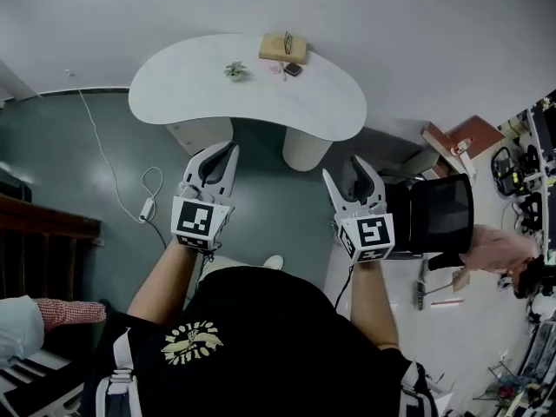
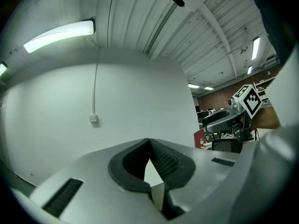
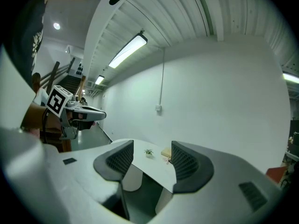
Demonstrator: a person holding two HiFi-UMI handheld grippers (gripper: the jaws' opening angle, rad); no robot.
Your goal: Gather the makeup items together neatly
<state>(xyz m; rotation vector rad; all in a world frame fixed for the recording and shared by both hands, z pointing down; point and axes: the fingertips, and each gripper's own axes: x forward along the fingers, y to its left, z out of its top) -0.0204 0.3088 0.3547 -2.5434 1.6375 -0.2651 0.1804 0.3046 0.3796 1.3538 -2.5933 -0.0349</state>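
Noted black shirt (image 1: 261, 337) closest under the head view, with both forearms (image 1: 161, 281) stretched forward from it, side by side and apart. Found left gripper (image 1: 232, 149) held about level, jaw tips pressed together and nothing clamped between them; faces only bare wall (image 2: 117, 106) in its own view. Judged idle, kept closed because no item lies within reach. Found right gripper (image 1: 340, 167) beside it, tipped slightly downward, jaws standing wide apart and empty. Judged held open in readiness for a first pick. Recorded dark chair (image 1: 439, 220) just to the right of the right gripper, touching neither tool. Recorded bare floor (image 1: 269, 207) directly under and ahead of both grippers, separating them from the work.

Located white curved table (image 1: 252, 102) well ahead of both grippers, framed between the open right jaws in that gripper's view. Located small items (image 1: 287, 68) at its far side, clustered against a tan box (image 1: 282, 47), with a little plant (image 1: 234, 70) standing apart to their left. Could not identify individual items at this distance. Judged gathering not yet begun: approach stage only, both tools carried forward at waist height, nothing touched.
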